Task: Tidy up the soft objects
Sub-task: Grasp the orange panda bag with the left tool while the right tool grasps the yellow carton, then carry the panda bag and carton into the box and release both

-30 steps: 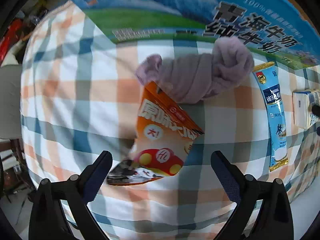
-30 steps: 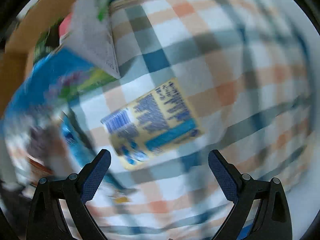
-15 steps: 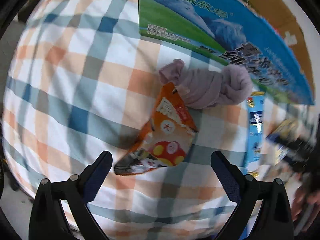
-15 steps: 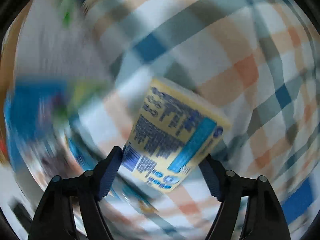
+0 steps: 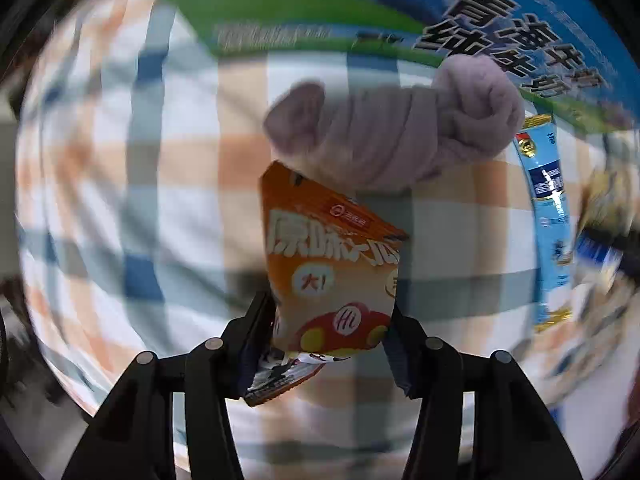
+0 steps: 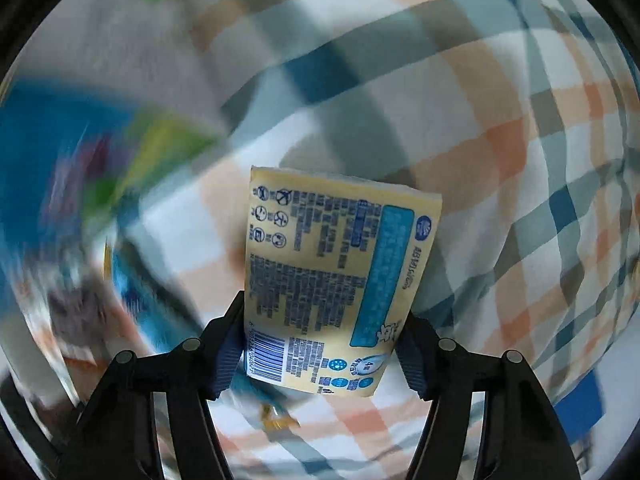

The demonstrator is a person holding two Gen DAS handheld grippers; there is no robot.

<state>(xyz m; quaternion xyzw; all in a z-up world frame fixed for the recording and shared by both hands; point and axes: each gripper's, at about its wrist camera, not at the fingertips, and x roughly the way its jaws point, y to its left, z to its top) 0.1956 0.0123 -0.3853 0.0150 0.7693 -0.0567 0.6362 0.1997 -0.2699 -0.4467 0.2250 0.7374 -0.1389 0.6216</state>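
Orange snack packet [image 5: 334, 276]: pinched at its lower end between the two fingers of the left gripper [image 5: 328, 340], over the plaid cloth [image 5: 120, 184]. Purple rolled cloth [image 5: 400, 132]: lying on the plaid cloth just beyond the packet's far tip, touching or overlapping it. Blue stick sachet [image 5: 550, 224]: to the right of the packet, apart from it. Blue-and-green printed carton [image 5: 400, 12]: beyond the rolled cloth, at the far edge. Yellow tissue pack [image 6: 336, 280]: clamped at its near end between the fingers of the right gripper [image 6: 320, 344], printed back facing the camera, above the plaid cloth; surroundings blurred.
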